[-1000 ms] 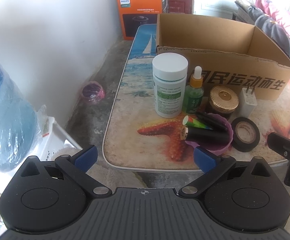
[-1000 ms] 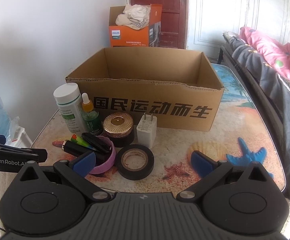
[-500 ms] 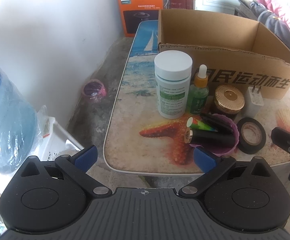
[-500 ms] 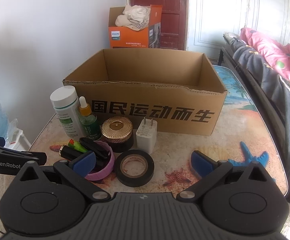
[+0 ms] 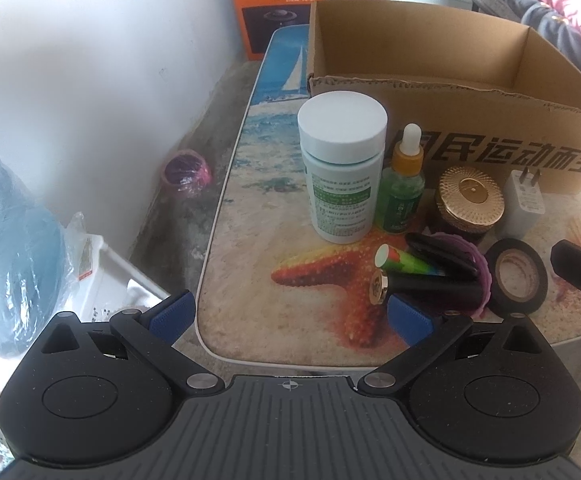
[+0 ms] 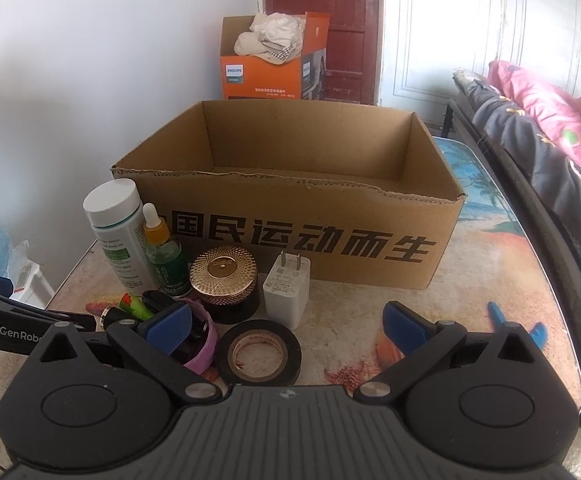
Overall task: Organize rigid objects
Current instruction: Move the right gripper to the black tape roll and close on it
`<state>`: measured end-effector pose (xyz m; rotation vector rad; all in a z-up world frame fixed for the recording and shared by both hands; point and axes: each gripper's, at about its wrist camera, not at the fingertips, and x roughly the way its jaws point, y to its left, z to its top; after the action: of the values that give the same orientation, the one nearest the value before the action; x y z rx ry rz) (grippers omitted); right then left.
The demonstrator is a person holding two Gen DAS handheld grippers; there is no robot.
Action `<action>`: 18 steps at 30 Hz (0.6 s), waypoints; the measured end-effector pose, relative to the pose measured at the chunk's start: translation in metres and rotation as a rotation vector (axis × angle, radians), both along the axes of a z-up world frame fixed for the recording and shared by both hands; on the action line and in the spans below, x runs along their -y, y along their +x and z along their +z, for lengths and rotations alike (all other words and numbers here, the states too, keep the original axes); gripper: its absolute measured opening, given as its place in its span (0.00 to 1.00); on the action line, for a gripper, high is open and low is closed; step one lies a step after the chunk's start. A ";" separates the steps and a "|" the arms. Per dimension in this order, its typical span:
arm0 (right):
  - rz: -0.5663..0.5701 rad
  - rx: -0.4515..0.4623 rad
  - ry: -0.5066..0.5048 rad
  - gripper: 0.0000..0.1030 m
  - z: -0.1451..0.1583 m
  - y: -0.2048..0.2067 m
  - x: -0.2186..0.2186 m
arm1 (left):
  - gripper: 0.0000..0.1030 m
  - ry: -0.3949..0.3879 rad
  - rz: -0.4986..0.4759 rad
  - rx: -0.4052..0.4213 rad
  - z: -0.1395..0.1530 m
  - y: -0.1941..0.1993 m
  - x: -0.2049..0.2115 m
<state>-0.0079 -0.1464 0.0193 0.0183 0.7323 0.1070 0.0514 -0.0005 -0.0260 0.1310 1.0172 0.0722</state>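
An open cardboard box (image 6: pixel 330 236) (image 5: pixel 470 136) stands at the back of the small table. In front of it stand a white pill bottle (image 5: pixel 342 168) (image 6: pixel 116 232), a green dropper bottle (image 5: pixel 404 184) (image 6: pixel 162 248), a gold-lidded jar (image 5: pixel 470 200) (image 6: pixel 224 280) and a white charger plug (image 5: pixel 524 204) (image 6: pixel 286 290). A purple bowl (image 5: pixel 470 256) (image 6: pixel 204 342) holds a black tube and a coloured stick. A black tape roll (image 5: pixel 516 278) (image 6: pixel 258 352) lies flat. My left gripper (image 5: pixel 290 320) is open at the table's near edge. My right gripper (image 6: pixel 286 324) is open above the tape roll.
An orange box (image 6: pixel 266 68) (image 5: pixel 274 8) with cloth in it stands behind the table. A blue water jug (image 5: pixel 6 248) and a white bin are at the left. A bed with pink bedding (image 6: pixel 550 120) runs along the right. A purple cup (image 5: pixel 186 170) lies on the floor.
Both grippers have moved forward toward the table and a little closer to the objects. Both stay open; nothing on the table has shifted.
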 end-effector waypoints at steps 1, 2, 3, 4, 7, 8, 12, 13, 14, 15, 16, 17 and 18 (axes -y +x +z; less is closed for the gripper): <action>0.004 -0.005 0.006 1.00 -0.002 0.002 0.002 | 1.00 0.004 -0.002 -0.002 -0.001 0.002 0.001; 0.007 -0.009 0.013 1.00 -0.004 0.003 0.004 | 1.00 0.009 -0.005 -0.005 -0.002 0.004 0.003; 0.007 -0.013 0.023 1.00 -0.005 0.005 0.008 | 1.00 0.013 -0.010 -0.005 -0.002 0.005 0.004; 0.005 -0.012 0.037 1.00 -0.007 0.005 0.012 | 1.00 0.015 -0.018 -0.001 -0.002 0.006 0.006; -0.005 -0.004 0.086 1.00 -0.010 0.004 0.029 | 1.00 0.007 -0.063 0.015 -0.001 0.007 0.012; -0.013 0.000 0.097 1.00 -0.011 0.003 0.035 | 1.00 -0.001 -0.080 0.022 0.000 0.007 0.015; -0.065 0.014 0.103 1.00 -0.015 -0.001 0.058 | 1.00 -0.008 -0.150 0.048 0.000 0.007 0.027; -0.076 0.015 0.111 1.00 -0.016 -0.003 0.064 | 0.99 -0.008 -0.169 0.057 0.001 0.006 0.030; -0.085 0.014 0.122 1.00 -0.018 -0.004 0.070 | 0.99 -0.008 -0.192 0.067 0.002 0.005 0.034; -0.092 0.012 0.136 1.00 -0.020 -0.005 0.076 | 0.99 -0.012 -0.220 0.078 0.002 0.003 0.038; -0.098 0.010 0.150 1.00 -0.022 -0.006 0.081 | 0.99 -0.019 -0.246 0.087 0.002 0.001 0.041; -0.103 0.008 0.164 1.00 -0.024 -0.008 0.085 | 0.99 -0.030 -0.276 0.093 0.003 -0.001 0.044; -0.105 0.004 0.177 1.00 -0.027 -0.009 0.088 | 0.99 -0.043 -0.302 0.100 0.003 -0.003 0.047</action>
<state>-0.0165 -0.2340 -0.0079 0.2248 0.7143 0.0712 0.0487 -0.0478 -0.0228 0.2380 0.8895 -0.2162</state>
